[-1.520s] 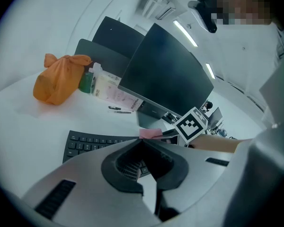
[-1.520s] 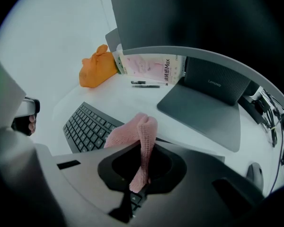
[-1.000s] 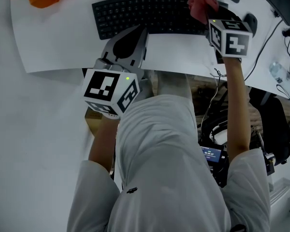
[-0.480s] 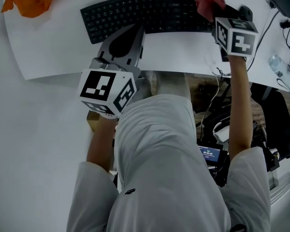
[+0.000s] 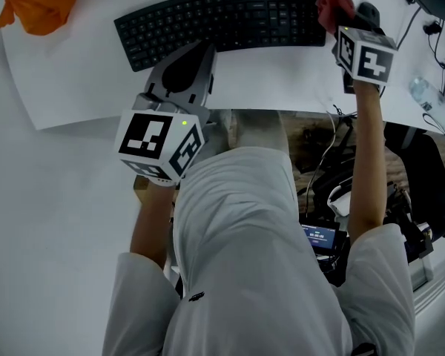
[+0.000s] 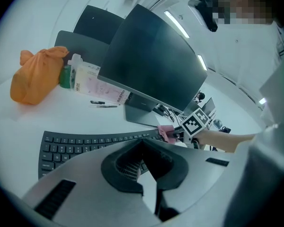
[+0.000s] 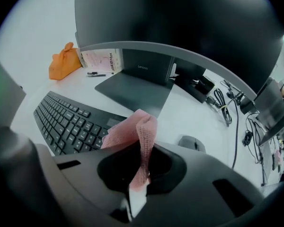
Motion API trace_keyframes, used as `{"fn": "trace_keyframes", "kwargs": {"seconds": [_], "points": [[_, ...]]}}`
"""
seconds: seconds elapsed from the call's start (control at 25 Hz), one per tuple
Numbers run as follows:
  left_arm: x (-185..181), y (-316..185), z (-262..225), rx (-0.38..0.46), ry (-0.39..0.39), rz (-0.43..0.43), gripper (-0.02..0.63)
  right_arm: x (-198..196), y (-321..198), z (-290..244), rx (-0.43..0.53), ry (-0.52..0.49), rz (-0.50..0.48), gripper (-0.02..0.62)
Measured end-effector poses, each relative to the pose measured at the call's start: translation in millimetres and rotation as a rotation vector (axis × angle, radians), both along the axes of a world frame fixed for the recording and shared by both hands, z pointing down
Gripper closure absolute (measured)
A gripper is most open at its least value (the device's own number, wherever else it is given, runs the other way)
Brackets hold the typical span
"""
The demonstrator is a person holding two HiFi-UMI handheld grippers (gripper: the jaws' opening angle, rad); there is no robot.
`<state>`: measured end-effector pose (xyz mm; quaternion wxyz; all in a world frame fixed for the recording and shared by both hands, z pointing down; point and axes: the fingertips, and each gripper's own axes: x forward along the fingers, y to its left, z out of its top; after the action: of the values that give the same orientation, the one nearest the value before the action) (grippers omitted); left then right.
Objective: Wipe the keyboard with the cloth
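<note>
The black keyboard (image 5: 222, 21) lies across the top centre of the head view on a white desk (image 5: 81, 73). At its right end, upper right of the frame, the pink cloth (image 5: 334, 6) is pinched in the right gripper (image 7: 138, 181). The left gripper (image 6: 149, 174), jaws together and empty, sits just below the keyboard's near edge. An orange bag (image 5: 37, 2) lies upper left.

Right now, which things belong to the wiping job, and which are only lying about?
For the job: keyboard, pink cloth, right gripper shut on it.
Lying about: orange bag, mouse, monitor, pens.
</note>
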<state>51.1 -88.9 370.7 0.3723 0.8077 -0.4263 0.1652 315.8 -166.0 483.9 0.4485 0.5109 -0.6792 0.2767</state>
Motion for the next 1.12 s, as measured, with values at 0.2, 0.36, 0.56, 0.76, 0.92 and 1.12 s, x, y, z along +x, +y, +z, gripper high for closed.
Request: {"fn": "trace_keyframes", "kwargs": {"seconds": [0.2,0.36,0.56,0.76,0.92,1.12], "points": [[0.2,8.7,-1.5,-0.003,0.005,0.009,0.586,28.5,0.7,-21.6,0.08,0.115,0.057,0.577],[-1.9,12.6,-3.7,0.002,0.008,0.014,0.588,41.9,0.9,-34.5,0.131,0.189,0.082,0.578],[-9.2,21.0,-8.8,0.007,0.011,-0.002,0.587,13.8,14.5,-23.8,0.089,0.119,0.037,0.578],[-18.4,28.8,-5.9,0.006,0.014,-0.013,0.588,-16.0,22.3,-18.1,0.062,0.008,0.024,0.578],[-24.9,36.5,-7.6,-0.004,0.036,-0.037,0.586,-36.3,27.1,-18.3,0.041,-0.052,0.001,0.577],[-34.4,43.2,-9.3,0.001,0.04,-0.049,0.586,-47.4,31.7,-17.8,0.027,-0.136,0.067,0.577]]}}
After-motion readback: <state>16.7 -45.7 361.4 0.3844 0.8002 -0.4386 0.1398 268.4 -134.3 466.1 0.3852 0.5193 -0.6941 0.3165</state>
